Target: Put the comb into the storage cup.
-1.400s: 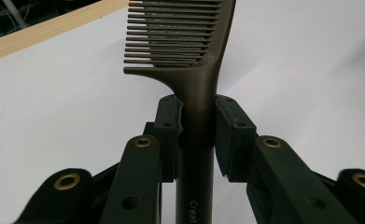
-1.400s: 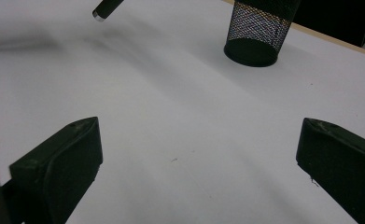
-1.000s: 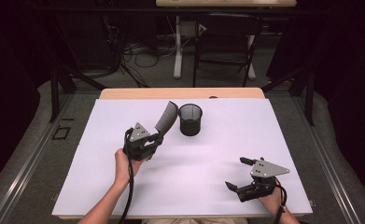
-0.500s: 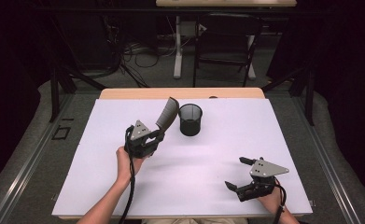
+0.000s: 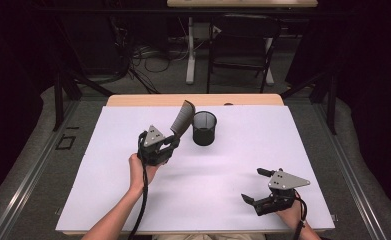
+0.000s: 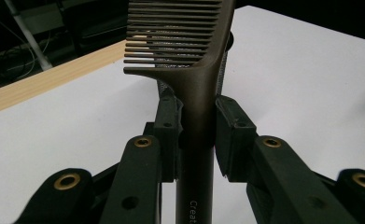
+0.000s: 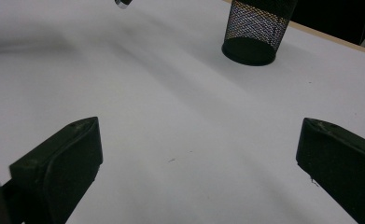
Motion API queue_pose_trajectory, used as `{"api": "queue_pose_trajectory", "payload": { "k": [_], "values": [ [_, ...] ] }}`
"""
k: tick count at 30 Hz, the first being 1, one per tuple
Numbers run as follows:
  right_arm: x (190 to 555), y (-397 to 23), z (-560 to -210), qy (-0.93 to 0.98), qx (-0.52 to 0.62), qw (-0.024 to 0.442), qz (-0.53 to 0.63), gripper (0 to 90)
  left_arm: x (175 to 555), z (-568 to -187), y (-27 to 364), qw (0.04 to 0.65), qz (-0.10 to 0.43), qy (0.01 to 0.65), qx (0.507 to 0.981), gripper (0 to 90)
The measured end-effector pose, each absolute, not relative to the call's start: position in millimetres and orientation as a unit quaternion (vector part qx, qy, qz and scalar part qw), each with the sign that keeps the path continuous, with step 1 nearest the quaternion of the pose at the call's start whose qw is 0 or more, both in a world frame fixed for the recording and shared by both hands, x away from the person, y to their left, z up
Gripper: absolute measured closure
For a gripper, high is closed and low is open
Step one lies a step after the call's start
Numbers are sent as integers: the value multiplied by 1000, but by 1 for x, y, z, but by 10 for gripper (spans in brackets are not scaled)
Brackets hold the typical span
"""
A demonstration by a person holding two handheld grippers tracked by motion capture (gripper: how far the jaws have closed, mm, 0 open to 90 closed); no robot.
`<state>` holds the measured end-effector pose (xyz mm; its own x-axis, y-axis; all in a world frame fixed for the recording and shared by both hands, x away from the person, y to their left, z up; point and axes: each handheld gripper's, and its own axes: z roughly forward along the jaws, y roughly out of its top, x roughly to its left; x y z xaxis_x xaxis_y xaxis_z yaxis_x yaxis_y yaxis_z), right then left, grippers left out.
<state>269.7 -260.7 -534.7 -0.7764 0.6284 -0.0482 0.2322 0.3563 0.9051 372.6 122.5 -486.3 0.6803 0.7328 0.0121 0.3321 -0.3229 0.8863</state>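
The left gripper (image 5: 169, 142), mid-frame, squeezes a brown comb (image 5: 182, 118) by its handle, just left of the black mesh cup (image 5: 204, 128). The right gripper (image 5: 257, 186), lower right, is wide apart and holds nothing.

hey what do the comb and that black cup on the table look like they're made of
Comb: probably moulded plastic, dark brown with a satin sheen, teeth and handle in one piece. Pen cup: black wire mesh, likely coated metal; light shows through its fine grid wall.
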Motion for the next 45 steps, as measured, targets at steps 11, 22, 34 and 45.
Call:
{"api": "queue_pose_trajectory", "payload": {
  "k": [11,22,34,45],
  "values": [
    [270,-261,-534,799,268,198,501,1,378,-482,116,481,211,336,782,724],
    [270,-262,-534,799,268,200,500,1,385,-478,116,495,206,347,769,724],
    [271,-261,-535,800,271,197,498,1,392,-471,113,506,210,346,762,723],
    [270,-262,-534,799,271,200,498,1,397,-465,110,513,216,347,755,724]
  ]
}}
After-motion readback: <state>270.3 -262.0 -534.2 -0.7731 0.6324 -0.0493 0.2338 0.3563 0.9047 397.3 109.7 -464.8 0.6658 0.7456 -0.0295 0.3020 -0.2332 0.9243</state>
